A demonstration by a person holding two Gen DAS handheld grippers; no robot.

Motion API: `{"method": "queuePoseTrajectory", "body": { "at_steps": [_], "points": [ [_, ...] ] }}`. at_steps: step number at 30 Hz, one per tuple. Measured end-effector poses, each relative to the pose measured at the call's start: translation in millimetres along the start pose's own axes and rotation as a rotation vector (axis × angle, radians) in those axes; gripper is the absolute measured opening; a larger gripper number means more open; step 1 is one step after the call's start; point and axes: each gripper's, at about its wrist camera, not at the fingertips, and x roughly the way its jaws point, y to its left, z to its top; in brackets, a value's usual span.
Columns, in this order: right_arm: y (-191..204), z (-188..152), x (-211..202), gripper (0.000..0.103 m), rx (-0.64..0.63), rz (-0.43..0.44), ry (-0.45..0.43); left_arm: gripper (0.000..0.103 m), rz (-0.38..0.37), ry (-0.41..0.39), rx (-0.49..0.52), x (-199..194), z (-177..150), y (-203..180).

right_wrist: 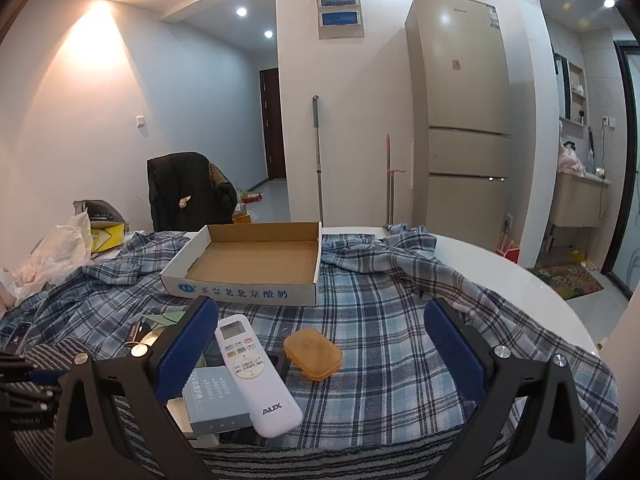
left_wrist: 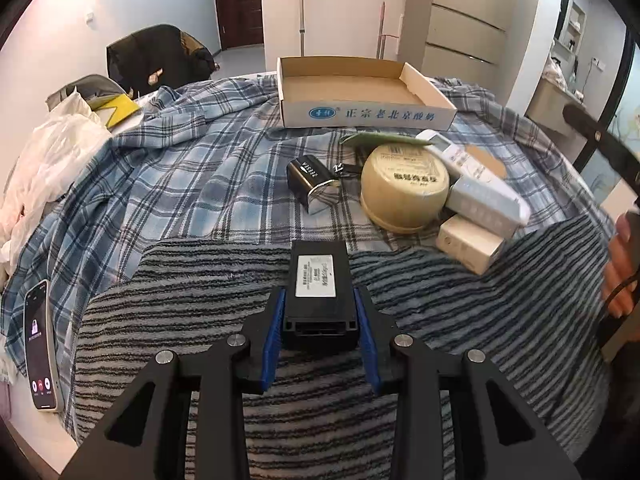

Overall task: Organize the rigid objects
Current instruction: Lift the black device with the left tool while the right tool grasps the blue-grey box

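Left wrist view: the left gripper was seen with its 2 blue pads pressed against the sides of a black rectangular block bearing a white label, so the jaws were narrowed and clamped on it. The block was held above a grey striped towel. A phone with a lit screen was seen lying at the left edge, on the blue plaid cloth. Beyond the towel, a small black and silver box, a round cream tin and 2 pale cartons were gathered close together on the cloth. Farther back, an open cardboard tray was seen on the same cloth, with nothing in it.

Right wrist view: the right gripper was seen with its jaws spread wide and nothing between the pads. A white remote control was found lying across a pale blue carton near the left finger, and an orange soap case lay just beside the remote. The cardboard tray was seen behind them, and a beige refrigerator stood against the far wall.
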Motion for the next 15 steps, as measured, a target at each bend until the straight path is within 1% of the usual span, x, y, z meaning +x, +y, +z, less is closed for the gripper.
{"method": "queuePoseTrajectory", "body": {
  "at_steps": [2, 4, 5, 6, 7, 9, 11, 13, 14, 15],
  "points": [
    [1, -1, 2, 0.103, -0.008, -0.01, 0.011, 0.036, 0.005, -0.02, 0.007, 1, -1, 0],
    [0, -2, 4, 0.103, -0.003, -0.005, 0.023, 0.038, -0.001, -0.013, 0.005, 4, 2, 0],
    [-1, -2, 4, 0.103, 0.0, -0.002, 0.025, 0.049, -0.005, -0.006, 0.0, 7, 5, 1],
    [-1, -2, 4, 0.103, 0.001, -0.001, 0.024, 0.064, -0.007, -0.003, -0.011, 9, 7, 2],
    [-1, -1, 3, 0.103, 0.002, -0.002, 0.022, 0.07, -0.011, -0.004, -0.024, 11, 10, 4],
    [-2, -1, 2, 0.103, 0.004, -0.005, 0.017, 0.07, -0.025, -0.008, -0.04, 14, 15, 6],
    [-2, -2, 3, 0.103, 0.004, -0.003, 0.023, 0.07, -0.023, -0.008, -0.041, 18, 18, 5],
    [-2, -3, 5, 0.103, 0.004, 0.007, 0.034, 0.067, -0.029, 0.008, -0.045, 27, 21, 4],
    [-2, -3, 5, 0.103, 0.004, 0.01, 0.037, 0.057, -0.04, 0.022, -0.043, 32, 22, 3],
    [-1, -3, 5, 0.103, 0.004, 0.011, 0.039, 0.05, -0.054, 0.041, -0.038, 36, 22, 2]
  ]
}}
